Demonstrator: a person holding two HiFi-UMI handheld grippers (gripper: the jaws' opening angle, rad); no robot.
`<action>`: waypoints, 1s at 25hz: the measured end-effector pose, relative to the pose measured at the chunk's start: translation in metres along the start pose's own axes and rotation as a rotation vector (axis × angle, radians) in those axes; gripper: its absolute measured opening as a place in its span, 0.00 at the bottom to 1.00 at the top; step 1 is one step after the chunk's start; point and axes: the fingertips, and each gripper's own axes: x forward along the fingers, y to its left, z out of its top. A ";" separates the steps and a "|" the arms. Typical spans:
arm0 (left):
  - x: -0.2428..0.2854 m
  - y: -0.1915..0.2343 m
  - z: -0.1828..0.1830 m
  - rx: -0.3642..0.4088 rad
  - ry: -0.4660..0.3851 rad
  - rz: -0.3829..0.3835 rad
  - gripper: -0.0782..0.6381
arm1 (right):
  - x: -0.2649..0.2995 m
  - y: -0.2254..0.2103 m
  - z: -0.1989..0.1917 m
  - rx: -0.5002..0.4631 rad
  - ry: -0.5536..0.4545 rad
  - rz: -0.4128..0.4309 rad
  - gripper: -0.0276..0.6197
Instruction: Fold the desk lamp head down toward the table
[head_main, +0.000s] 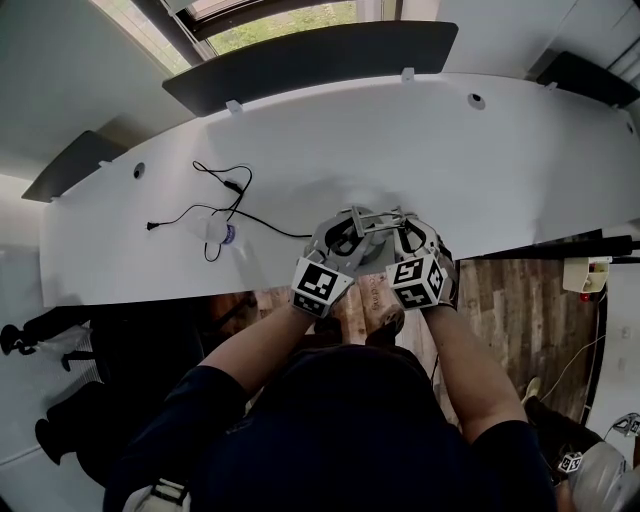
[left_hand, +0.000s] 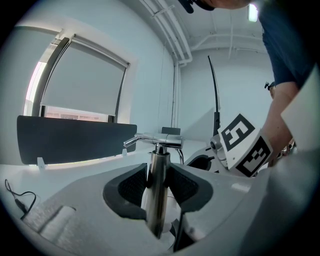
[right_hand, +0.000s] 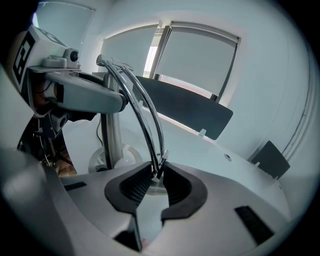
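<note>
Your left claw (left_hand: 159, 185) is clamped on the lamp's upright metal post (left_hand: 160, 165), one ribbed pad against each side. That looks meant to pin the lamp so its round base (right_hand: 127, 152) does not tip or slide on the table (head_main: 500, 170) while the top is pulled over. Your right claw (right_hand: 156, 182) has closed narrow on the lower end of the thin curved lamp head (right_hand: 150, 145). From the pads, the head arches up and back to the top of the post, so it is not yet folded down. The two claws work just beside each other, and your left claw's body sits up and left of your right pads, near the hinge. That crowding is likely the main hindrance. A black cable (head_main: 215, 190) lies well to the left of your left claw, and a dark panel (head_main: 310, 55) stands far beyond both, so neither should interfere.
</note>
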 end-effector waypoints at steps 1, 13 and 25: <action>0.000 0.001 -0.001 0.012 0.011 0.007 0.29 | 0.000 0.001 0.000 0.002 0.001 0.002 0.17; -0.005 -0.005 -0.004 0.056 0.056 0.020 0.29 | -0.018 0.000 0.004 -0.067 -0.021 0.007 0.23; -0.058 -0.037 0.032 0.021 0.020 -0.003 0.30 | -0.095 0.001 0.030 0.009 -0.182 0.026 0.23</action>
